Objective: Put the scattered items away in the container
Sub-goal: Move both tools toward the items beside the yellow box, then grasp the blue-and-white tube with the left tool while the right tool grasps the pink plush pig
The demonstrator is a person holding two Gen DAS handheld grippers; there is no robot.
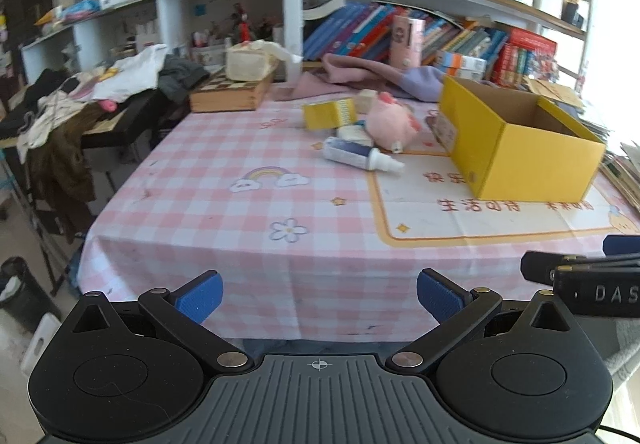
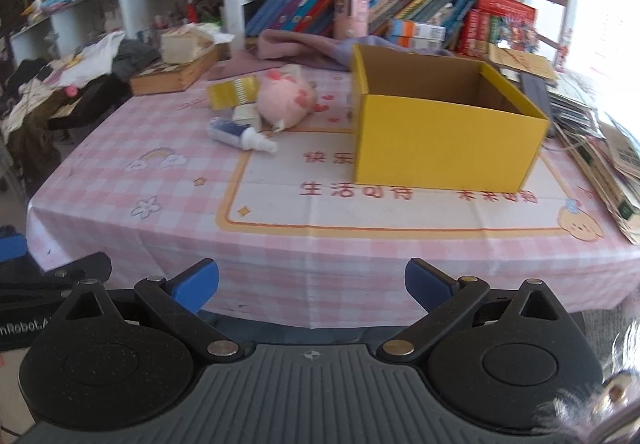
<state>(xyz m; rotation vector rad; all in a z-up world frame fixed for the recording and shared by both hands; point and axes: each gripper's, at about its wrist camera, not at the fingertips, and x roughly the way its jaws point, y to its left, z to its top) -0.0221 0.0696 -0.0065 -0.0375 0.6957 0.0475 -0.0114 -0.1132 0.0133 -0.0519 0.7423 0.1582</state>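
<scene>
An open yellow cardboard box [image 1: 516, 141] [image 2: 444, 133] stands on the pink checked tablecloth, empty as far as I see. Left of it lie a pink plush toy [image 1: 388, 123] [image 2: 286, 99], a white and blue bottle [image 1: 362, 155] [image 2: 240, 135] on its side, a small yellow box [image 1: 330, 113] [image 2: 232, 91] and a small white item [image 1: 354, 133] [image 2: 246, 112]. My left gripper [image 1: 319, 298] and right gripper [image 2: 312, 284] are both open and empty, at the table's near edge, well short of the items.
A wooden chess box with a tissue pack [image 1: 232, 91] sits at the far left of the table. Purple cloth [image 1: 360, 73] lies behind the items. Book shelves [image 1: 440, 31] stand behind. Stacked books and papers [image 2: 600, 155] lie right of the box. A clothes-covered chair [image 1: 80, 103] stands left.
</scene>
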